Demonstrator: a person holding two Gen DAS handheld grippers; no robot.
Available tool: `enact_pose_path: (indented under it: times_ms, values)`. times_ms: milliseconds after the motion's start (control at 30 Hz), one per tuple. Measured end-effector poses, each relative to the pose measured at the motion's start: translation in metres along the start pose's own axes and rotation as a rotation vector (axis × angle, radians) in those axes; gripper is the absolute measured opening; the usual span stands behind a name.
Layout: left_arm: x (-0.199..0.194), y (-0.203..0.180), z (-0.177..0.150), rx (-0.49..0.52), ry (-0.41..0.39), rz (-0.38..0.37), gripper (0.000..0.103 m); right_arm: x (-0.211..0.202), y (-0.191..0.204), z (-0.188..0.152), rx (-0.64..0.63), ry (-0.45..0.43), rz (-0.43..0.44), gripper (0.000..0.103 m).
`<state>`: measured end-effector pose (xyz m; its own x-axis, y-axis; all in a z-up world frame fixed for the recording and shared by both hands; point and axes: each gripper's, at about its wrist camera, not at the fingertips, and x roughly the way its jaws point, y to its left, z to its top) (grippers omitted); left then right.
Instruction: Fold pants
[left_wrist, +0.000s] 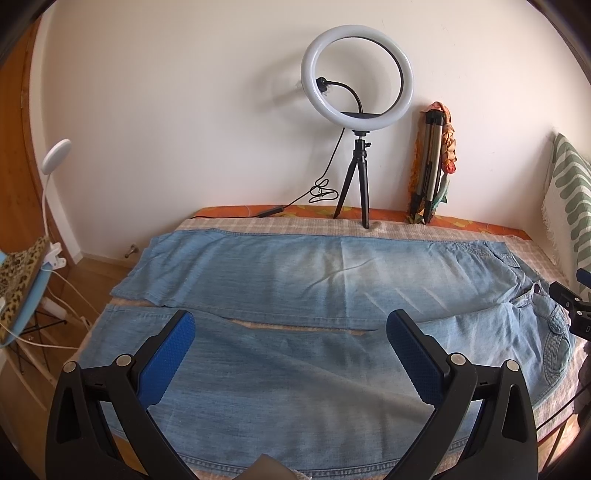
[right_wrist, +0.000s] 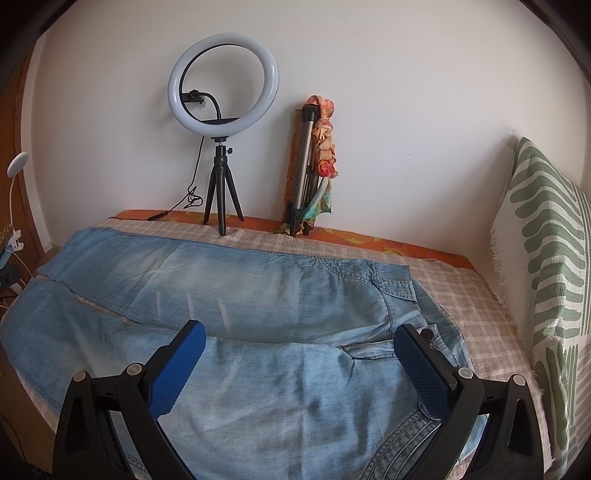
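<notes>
Blue-padded left gripper (left_wrist: 291, 334) hung wide open, holding nothing, over the near leg of light-blue pants (left_wrist: 295, 295) spread flat on a checked bedspread (left_wrist: 391, 230). From the right wrist, the right gripper (right_wrist: 300, 345) gaped equally empty near the waistband, a ring light (right_wrist: 223, 83) standing far behind.

Faded matt denim pants (left_wrist: 295, 273) on woven plaid cloth bedcover (right_wrist: 465, 295).
</notes>
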<state>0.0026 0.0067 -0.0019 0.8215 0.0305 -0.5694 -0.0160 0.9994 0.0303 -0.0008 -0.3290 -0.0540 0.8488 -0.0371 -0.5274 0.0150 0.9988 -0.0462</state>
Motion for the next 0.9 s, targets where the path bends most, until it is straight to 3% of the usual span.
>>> enact_pose_path:
  times_ms: [700,900]
  values:
    - [0.009,0.005,0.001,-0.011,0.03,0.008,0.103,0.011,0.008,0.001,-0.012,0.008,0.033,0.103]
    - [0.029,0.017,-0.001,-0.036,0.089,-0.01,0.103,0.022,0.011,0.008,-0.011,-0.005,0.155,0.103]
